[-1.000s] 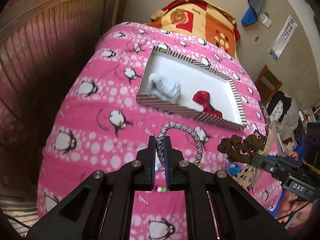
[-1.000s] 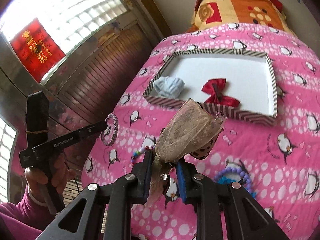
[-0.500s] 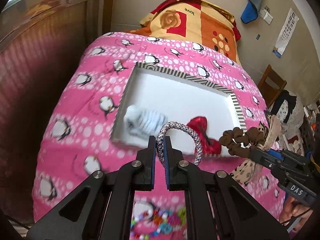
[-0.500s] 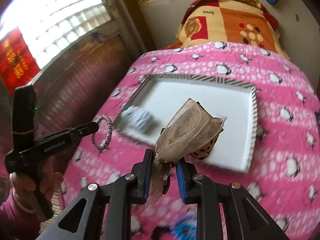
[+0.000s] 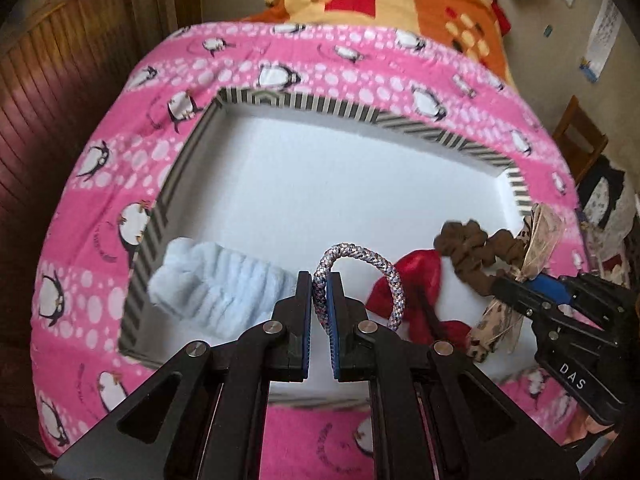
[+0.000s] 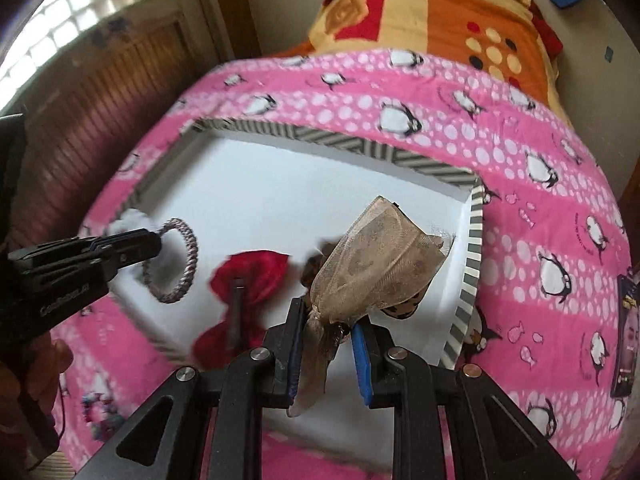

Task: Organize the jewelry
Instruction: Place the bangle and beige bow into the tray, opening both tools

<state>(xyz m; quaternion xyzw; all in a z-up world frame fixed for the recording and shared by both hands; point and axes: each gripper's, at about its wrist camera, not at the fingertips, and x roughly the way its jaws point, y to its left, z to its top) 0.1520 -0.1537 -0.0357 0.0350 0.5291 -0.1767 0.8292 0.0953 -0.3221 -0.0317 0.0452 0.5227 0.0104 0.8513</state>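
My left gripper (image 5: 320, 286) is shut on a braided purple-grey hair tie (image 5: 376, 268) and holds it over the white striped-rim tray (image 5: 304, 104). It also shows in the right wrist view (image 6: 154, 242) with the hair tie (image 6: 188, 264). My right gripper (image 6: 326, 322) is shut on a beige mesh bow scrunchie (image 6: 376, 264), above the tray's right part (image 6: 474, 248). In the left wrist view the scrunchie (image 5: 472, 252) hangs from the right gripper (image 5: 508, 286). A pale blue scrunchie (image 5: 216, 280) and a red bow (image 6: 248, 280) lie in the tray.
The tray sits on a pink penguin blanket (image 5: 100, 208) on a bed. An orange-yellow blanket (image 6: 440, 12) lies at the far end. Wooden panelling (image 5: 60, 60) runs along the left. Colourful beads (image 6: 100, 408) lie on the blanket near the tray's front left.
Both grippers have moved forward over the tray with their items still held. The tray now fills the middle of both views.
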